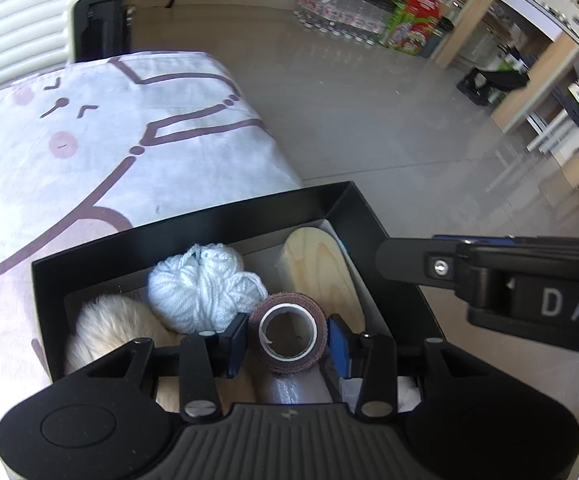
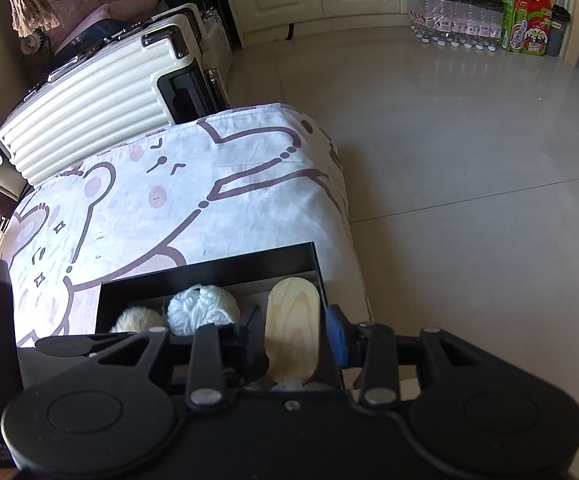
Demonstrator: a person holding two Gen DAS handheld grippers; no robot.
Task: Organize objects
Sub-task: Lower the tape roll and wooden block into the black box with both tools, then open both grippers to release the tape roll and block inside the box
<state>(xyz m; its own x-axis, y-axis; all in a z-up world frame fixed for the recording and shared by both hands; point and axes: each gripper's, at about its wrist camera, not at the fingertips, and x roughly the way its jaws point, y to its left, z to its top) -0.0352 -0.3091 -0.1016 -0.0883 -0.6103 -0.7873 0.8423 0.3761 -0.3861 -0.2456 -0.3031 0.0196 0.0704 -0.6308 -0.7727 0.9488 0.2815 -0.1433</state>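
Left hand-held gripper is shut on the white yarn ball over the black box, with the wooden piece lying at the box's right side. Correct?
Not quite. The left hand-held gripper is shut on the brown tape roll, not the yarn ball, which lies free in the black box just left of it. The left wrist view shows this. The wooden piece does lie at the box's right side.

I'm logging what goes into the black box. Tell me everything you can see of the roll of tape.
The roll of tape is a brownish, woven-looking wrap wound on a white inner core, with the hollow centre facing up towards the camera. It sits clamped between the blue pads of the left gripper, over the open black box. The white yarn ball lies just to its left and the oval wooden piece behind it. Its underside is hidden.
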